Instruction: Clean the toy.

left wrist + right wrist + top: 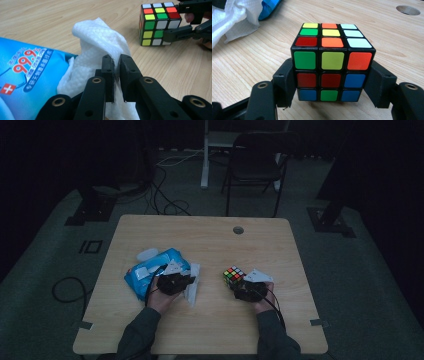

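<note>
Right gripper [329,82] jaws flanking cube [332,62], left gripper [115,72] pinching wipe [100,42]

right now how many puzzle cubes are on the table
1. The puzzle cube sits right of centre on the table, clamped in the right gripper; none shows elsewhere.

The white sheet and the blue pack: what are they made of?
The white sheet looks like soft nonwoven tissue: matte, dimpled, crumpled into folds, pinched by the left hand-held gripper. The blue pack seems thin plastic film: glossy, printed, wrinkled.
</note>
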Motion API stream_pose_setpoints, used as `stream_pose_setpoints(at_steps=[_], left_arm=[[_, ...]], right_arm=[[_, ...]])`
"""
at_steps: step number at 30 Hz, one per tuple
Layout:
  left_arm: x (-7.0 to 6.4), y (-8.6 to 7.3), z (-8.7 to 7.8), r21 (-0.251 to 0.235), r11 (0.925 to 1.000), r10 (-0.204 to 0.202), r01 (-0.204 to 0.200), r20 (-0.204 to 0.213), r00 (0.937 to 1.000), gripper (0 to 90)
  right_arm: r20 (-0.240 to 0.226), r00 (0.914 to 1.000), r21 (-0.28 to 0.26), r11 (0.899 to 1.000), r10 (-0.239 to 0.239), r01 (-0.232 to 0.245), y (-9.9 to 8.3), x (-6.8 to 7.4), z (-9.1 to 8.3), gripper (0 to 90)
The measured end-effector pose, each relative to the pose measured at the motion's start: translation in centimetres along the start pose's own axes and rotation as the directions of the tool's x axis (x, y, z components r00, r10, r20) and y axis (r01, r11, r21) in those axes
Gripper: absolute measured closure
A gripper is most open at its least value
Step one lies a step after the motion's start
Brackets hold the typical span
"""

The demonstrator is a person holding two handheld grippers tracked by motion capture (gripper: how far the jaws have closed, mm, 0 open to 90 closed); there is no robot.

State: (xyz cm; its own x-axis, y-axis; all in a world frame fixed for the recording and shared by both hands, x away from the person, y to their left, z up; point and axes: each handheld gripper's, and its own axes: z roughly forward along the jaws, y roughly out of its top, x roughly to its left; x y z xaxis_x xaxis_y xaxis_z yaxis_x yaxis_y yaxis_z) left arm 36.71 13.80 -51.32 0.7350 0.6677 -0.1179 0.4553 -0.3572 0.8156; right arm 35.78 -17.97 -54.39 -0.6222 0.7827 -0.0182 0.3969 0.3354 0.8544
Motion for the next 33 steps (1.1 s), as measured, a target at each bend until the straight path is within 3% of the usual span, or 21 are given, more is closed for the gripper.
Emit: stream_pose_setpoints(at_steps=[9,16,23,33], left_arm=[[0.5,-0.7,-0.6,0.005,0.9999,-0.016,0.016,-0.017,0.9997,80.4],[0.6,-0.8,-0.9,-0.002,0.9997,-0.026,0.026,-0.021,0.9994,73.1],[0.6,-0.8,-1.2,-0.016,0.9993,-0.034,0.033,-0.016,0.9993,62.5],[0.6,-0.5,-2.2,-0.068,0.9972,-0.032,0.031,-0.011,0.9994,51.9]], right_arm=[[-0.013,0.9999,0.019,1.000,0.009,-0.009,-0.1,-0.1,0.1,32.6],[-0.024,0.9996,0.010,1.000,0.013,-0.012,0.0,0.0,0.0,29.5],[-0.020,0.9997,-0.021,1.000,0.014,-0.015,0.2,0.0,-0.3,21.2],[-0.032,0.9995,-0.075,0.997,0.004,-0.006,0.6,0.2,-1.0,18.9]])
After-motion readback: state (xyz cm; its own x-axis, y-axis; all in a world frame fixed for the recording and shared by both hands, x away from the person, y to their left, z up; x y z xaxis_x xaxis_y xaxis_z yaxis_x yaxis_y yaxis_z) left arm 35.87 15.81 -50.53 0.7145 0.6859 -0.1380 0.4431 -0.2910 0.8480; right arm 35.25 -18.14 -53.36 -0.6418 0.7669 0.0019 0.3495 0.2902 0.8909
